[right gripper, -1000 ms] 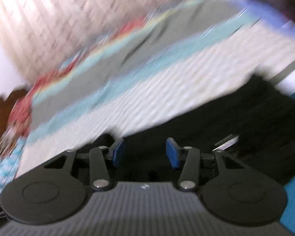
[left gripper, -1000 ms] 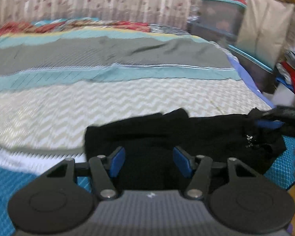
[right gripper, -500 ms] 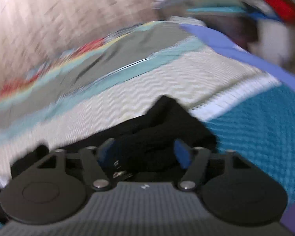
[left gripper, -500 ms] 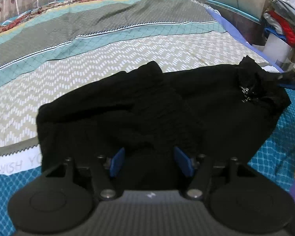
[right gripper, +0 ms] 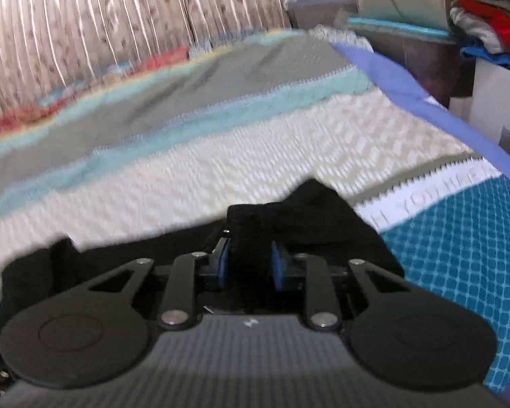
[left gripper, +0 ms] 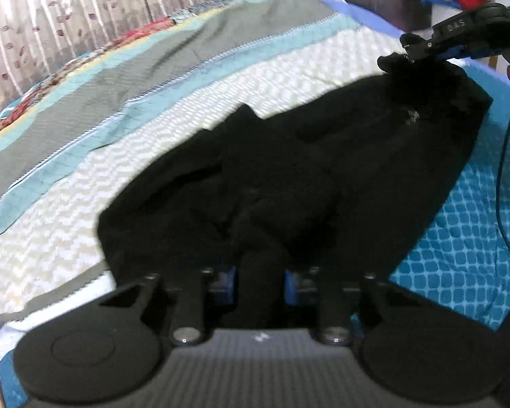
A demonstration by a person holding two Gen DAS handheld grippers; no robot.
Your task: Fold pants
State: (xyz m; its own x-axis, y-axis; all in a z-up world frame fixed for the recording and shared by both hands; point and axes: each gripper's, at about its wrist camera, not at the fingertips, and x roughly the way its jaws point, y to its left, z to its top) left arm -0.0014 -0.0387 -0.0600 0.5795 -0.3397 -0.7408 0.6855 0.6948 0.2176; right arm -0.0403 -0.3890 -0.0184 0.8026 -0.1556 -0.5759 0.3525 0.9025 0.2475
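Black pants point(left gripper: 323, 176) lie crumpled across a striped, chevron-patterned bedspread point(left gripper: 153, 136). My left gripper point(left gripper: 259, 282) is low over the near edge of the pants. Its jaws are closing, and a ridge of black cloth is squeezed between the blue pads. In the right wrist view, my right gripper point(right gripper: 250, 265) is also closing, with a bunch of the pants point(right gripper: 323, 217) pinched between its pads. The left wrist view shows the right gripper point(left gripper: 425, 51) at the pants' far right corner, lifting that corner slightly.
A pleated, leaf-patterned curtain point(right gripper: 119, 27) hangs behind the bed. Storage boxes point(right gripper: 408, 44) and a pile of clothes point(right gripper: 493, 27) stand past the bed's right edge. A dark cable point(left gripper: 503, 156) hangs from the right gripper over the teal part of the bedspread point(left gripper: 476, 238).
Both grippers have narrowed from clearly open onto folds of the black pants. The left one has dropped closer to the cloth and rolled. The right one now holds the right corner.
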